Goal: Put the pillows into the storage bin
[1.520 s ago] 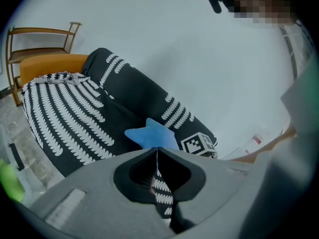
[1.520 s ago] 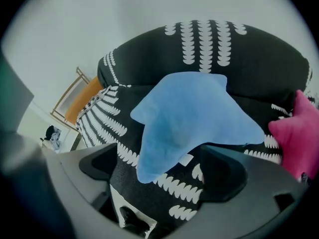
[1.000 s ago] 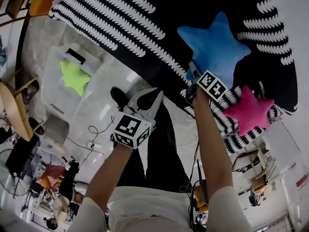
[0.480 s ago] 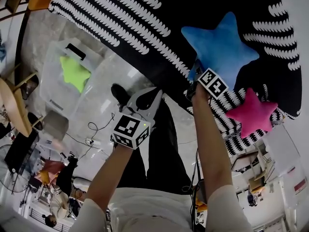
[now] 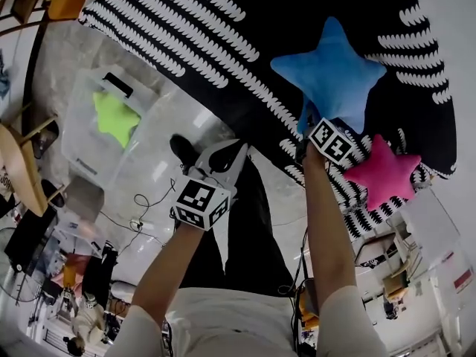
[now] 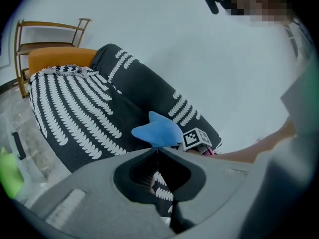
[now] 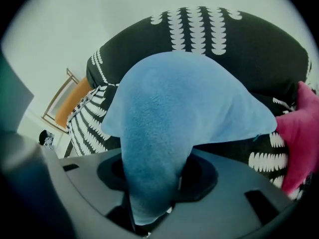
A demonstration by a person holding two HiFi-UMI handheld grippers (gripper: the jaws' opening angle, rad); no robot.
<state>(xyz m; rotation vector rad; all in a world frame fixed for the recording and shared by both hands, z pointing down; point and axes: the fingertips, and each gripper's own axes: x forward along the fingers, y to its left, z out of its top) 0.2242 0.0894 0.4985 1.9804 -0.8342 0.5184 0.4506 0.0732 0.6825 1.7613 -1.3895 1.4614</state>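
Three star pillows showed: one blue [image 5: 331, 73], one pink [image 5: 383, 171] and one green [image 5: 115, 117]. There were two grippers, one in each hand.

The right gripper [image 5: 303, 121] pointed steeply down at the sofa [image 5: 223, 21]. Its jaws had just been closing, and they were clamped on one arm of the blue pillow [image 7: 149, 183], which filled the gap between them. The rest of that pillow spread out above the jaws, over the black, white-patterned sofa. Whether it touched the cushion could not be told. The pink pillow [image 7: 301, 133] lay on the sofa just beside the blue one, on its right, apart from both grippers.

The left gripper [image 6: 157, 151] hung over the floor [image 5: 171, 162], well apart from the pillows. Its jaws were pressed together with nothing between them.

The one bin [image 5: 83, 158], clear plastic, stood on the floor beside the sofa, at the left of the head view. The green pillow lay inside it, alone.
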